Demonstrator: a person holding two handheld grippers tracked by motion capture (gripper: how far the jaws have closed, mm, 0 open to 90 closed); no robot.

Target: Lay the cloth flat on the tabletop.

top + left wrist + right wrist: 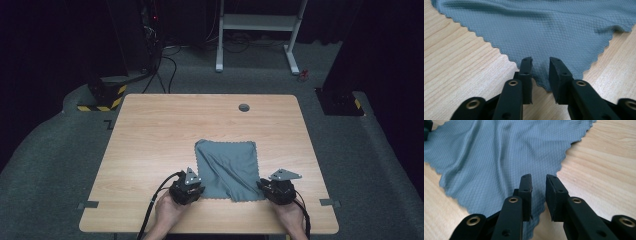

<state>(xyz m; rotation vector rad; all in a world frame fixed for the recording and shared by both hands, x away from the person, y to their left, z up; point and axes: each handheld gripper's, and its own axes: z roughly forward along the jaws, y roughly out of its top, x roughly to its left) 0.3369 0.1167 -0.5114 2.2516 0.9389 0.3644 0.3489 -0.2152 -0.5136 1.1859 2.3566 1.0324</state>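
Observation:
A grey-blue cloth (227, 167) with a scalloped edge lies wrinkled on the wooden table (150, 135), near its front. My left gripper (199, 189) is at the cloth's near left corner, and my right gripper (262, 186) is at its near right corner. In the left gripper view the jaws of the left gripper (541, 61) stand a little apart, with the corner of the cloth (544, 27) lying between them. The right gripper (539, 178) is likewise open, its jaws on either side of a corner of the cloth (499, 157). The cloth rests flat on the table.
A round cable hole (244, 107) sits near the table's far edge. Two grey tape marks (88, 204) (326, 202) lie near the front corners. Beyond the table, on the floor, stand a white desk frame (260, 30) and a yellow-black striped base (102, 97).

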